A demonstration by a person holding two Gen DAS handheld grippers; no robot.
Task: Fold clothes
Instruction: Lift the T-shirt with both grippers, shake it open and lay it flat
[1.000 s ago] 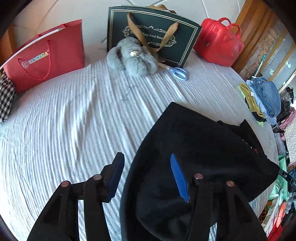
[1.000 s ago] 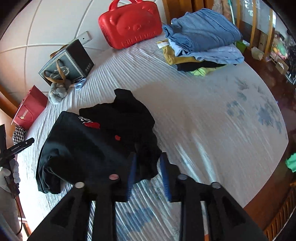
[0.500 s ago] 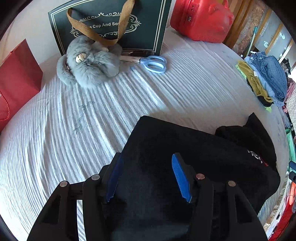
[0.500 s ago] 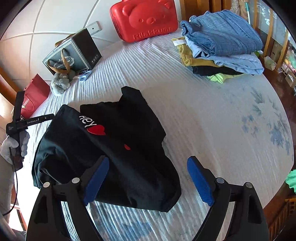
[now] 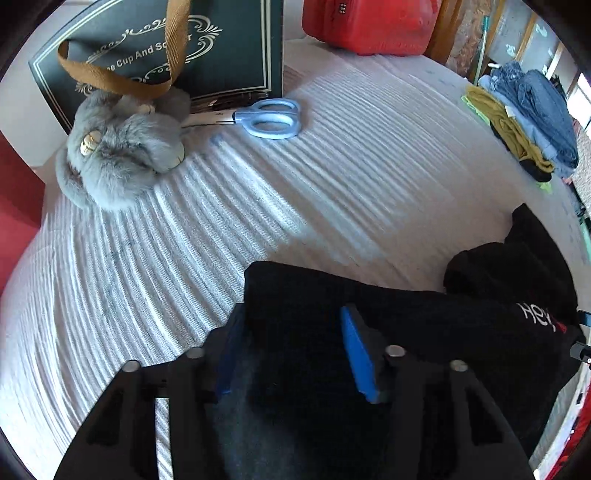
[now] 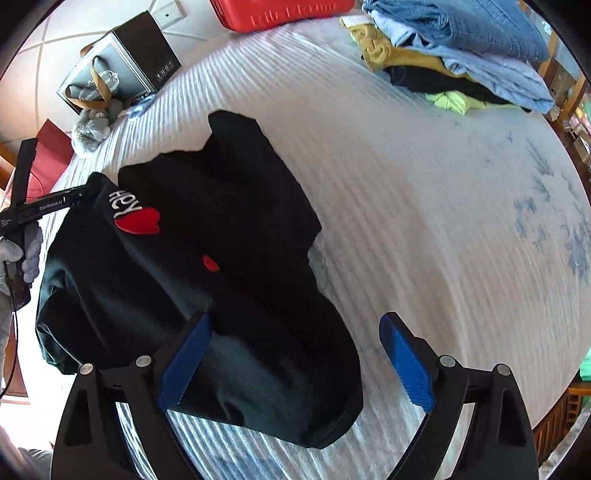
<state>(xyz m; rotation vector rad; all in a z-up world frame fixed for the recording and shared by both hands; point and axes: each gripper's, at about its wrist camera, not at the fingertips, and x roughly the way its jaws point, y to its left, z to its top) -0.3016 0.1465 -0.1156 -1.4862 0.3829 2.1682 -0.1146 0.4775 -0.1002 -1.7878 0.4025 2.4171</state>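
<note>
A black top (image 6: 221, 258) with white "Hey" lettering and a red heart lies crumpled and partly folded on the white ribbed bed cover (image 6: 443, 221). My right gripper (image 6: 295, 317) is wide open above the top's near edge, with a fold of cloth lying between its blue pads but not pinched. In the left wrist view, the same black top (image 5: 406, 325) fills the lower right. My left gripper (image 5: 291, 310) is open astride its upper corner, and cloth covers part of the left pad. The left gripper (image 6: 55, 203) also shows in the right wrist view, held by a gloved hand (image 6: 22, 251).
A stack of folded clothes (image 5: 528, 122) (image 6: 461, 55) sits at the bed's far side. Blue scissors (image 5: 266, 118), a grey plush toy (image 5: 122, 158), a dark gift bag (image 5: 166, 55) and a red case (image 5: 369, 22) line the head end. A red bag (image 6: 48, 158) stands beyond.
My right gripper went from shut on the top's edge to wide open. My left gripper moved forward over the top toward the gift bag, staying open.
</note>
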